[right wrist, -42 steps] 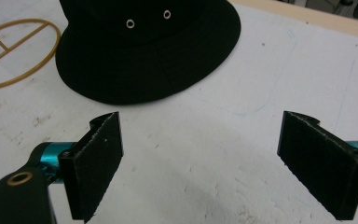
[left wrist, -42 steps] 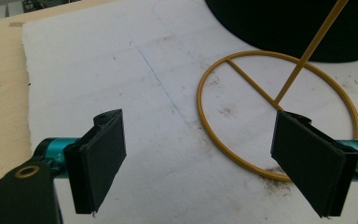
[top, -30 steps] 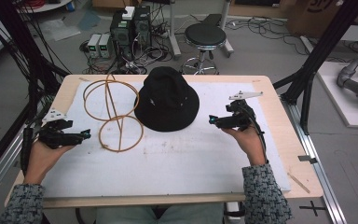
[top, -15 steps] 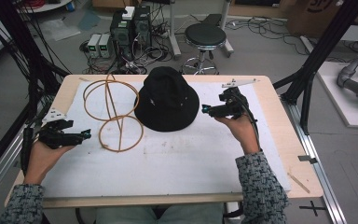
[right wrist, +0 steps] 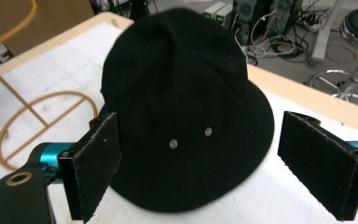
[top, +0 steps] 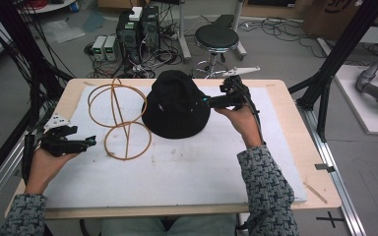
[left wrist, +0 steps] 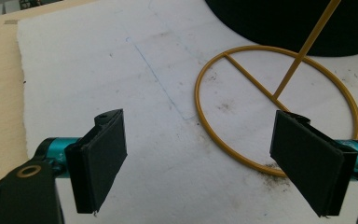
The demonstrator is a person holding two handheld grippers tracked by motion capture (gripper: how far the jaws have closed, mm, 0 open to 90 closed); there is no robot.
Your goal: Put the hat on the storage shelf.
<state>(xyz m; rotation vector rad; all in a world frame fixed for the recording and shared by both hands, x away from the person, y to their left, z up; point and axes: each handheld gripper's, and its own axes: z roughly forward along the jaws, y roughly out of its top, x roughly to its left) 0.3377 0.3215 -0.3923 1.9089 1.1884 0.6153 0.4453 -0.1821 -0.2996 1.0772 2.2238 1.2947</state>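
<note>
Black bucket hat (top: 176,104): brim down on white mat (top: 187,167), directly ahead of right claw (top: 207,101), tips just short of the brim edge or touching it; cannot tell which. Two small metal eyelets (right wrist: 189,137) on the crown side facing that claw.

Right claw: held in right hand (top: 241,118), jaws spread wide, nothing between them; in the right gripper view the hat's near side spans most of the gap between the two black pads (right wrist: 98,161).

Yellow wire hat stand (top: 120,118): just left of the hat, between the two claws; flat ring base on the mat with a cross bar, upright rod, upper hoops leaning toward the far left corner. Base ring just ahead of left claw (top: 89,142), apart from it.

Left claw: held in left hand (top: 47,162) at the mat's left edge, jaws wide apart, empty; base ring seen beyond the pads (left wrist: 100,158) in the left gripper view.

Tabletop (top: 295,123): pale wood, mat covering most of it.

Behind the right claw's far side, off the tabletop: round black stool (top: 217,37), computer boxes (top: 138,27) and loose cables on the floor.
</note>
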